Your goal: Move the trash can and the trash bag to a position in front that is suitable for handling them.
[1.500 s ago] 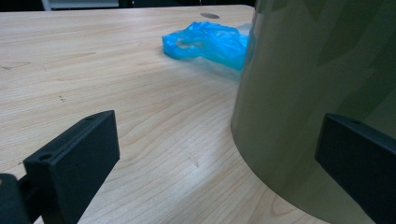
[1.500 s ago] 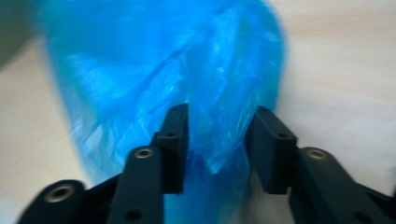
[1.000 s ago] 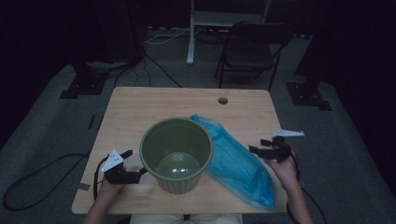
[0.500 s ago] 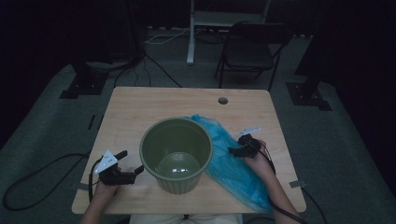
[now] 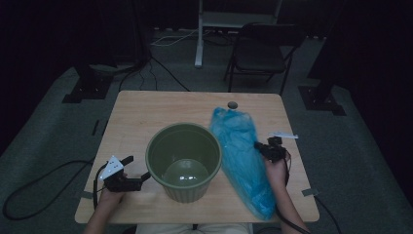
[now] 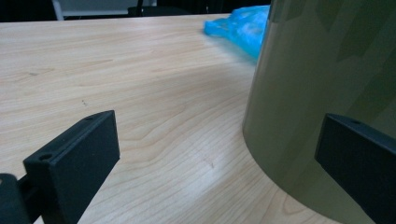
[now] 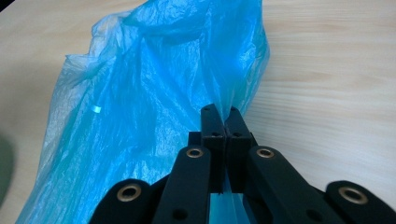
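A blue plastic bag lies crumpled on the wooden table, right of a green plastic bucket. My right gripper sits at the bag's right edge; its jaws have just been closing and now pinch a fold of the blue bag between the pads, as the right gripper view shows. My left gripper rests open on the table left of the bucket, pointing at its side. In the left gripper view the bucket wall stands close ahead, with the right jaw before it.
A small dark round piece lies near the table's far edge. A folding chair and stand bases stand on the floor beyond the table. Cables run across the floor at left.
My right gripper moved left and down onto the bag's edge and shut on the plastic. The bag's far end has bunched up. The left gripper stayed put.
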Available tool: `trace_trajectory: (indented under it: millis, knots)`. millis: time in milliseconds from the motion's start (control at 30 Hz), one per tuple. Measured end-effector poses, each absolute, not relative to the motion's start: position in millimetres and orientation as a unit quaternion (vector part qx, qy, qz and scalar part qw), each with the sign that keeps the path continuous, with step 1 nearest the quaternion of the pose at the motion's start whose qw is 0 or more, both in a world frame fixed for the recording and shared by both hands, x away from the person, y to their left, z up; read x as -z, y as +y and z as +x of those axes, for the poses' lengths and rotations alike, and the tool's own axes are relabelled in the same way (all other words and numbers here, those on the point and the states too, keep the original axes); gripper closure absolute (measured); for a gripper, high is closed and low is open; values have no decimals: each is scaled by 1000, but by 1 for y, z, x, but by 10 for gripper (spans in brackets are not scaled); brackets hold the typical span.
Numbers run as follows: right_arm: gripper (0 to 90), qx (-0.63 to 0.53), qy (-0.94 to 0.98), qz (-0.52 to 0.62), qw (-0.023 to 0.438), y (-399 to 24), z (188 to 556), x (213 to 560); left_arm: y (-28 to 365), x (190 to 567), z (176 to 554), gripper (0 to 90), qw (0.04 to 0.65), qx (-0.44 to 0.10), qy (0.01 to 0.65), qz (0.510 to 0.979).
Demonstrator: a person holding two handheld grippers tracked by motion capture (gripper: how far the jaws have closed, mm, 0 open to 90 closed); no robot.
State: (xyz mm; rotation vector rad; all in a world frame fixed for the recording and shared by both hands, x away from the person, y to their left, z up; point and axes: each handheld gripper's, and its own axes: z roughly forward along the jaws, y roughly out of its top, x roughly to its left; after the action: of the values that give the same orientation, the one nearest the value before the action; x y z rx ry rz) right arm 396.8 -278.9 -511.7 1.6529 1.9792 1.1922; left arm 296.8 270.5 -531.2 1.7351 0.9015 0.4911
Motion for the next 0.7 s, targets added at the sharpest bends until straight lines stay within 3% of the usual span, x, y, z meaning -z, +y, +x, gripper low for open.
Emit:
trace_trajectory:
  millis: [300, 367, 400, 467, 533, 700]
  knots:
    - [890, -368, 651, 639, 180, -323, 365, 519, 269, 532, 297, 4, 531, -205, 375, 731]
    - [792, -362, 648, 650, 165, -334, 359, 522, 270, 532, 297, 4, 532, -205, 375, 731]
    - [656, -369, 651, 648, 143, -342, 351, 522, 270, 532, 297, 4, 534, -204, 377, 729]
    - [523, -382, 661, 634, 119, -346, 344, 520, 270, 533, 298, 4, 533, -204, 379, 729]
    - [442, -378, 680, 619, 110, -348, 341, 516, 270, 533, 298, 4, 533, -203, 380, 729]
    - [382, -365, 694, 607, 131, -357, 337, 512, 268, 532, 297, 5, 532, -203, 375, 732]
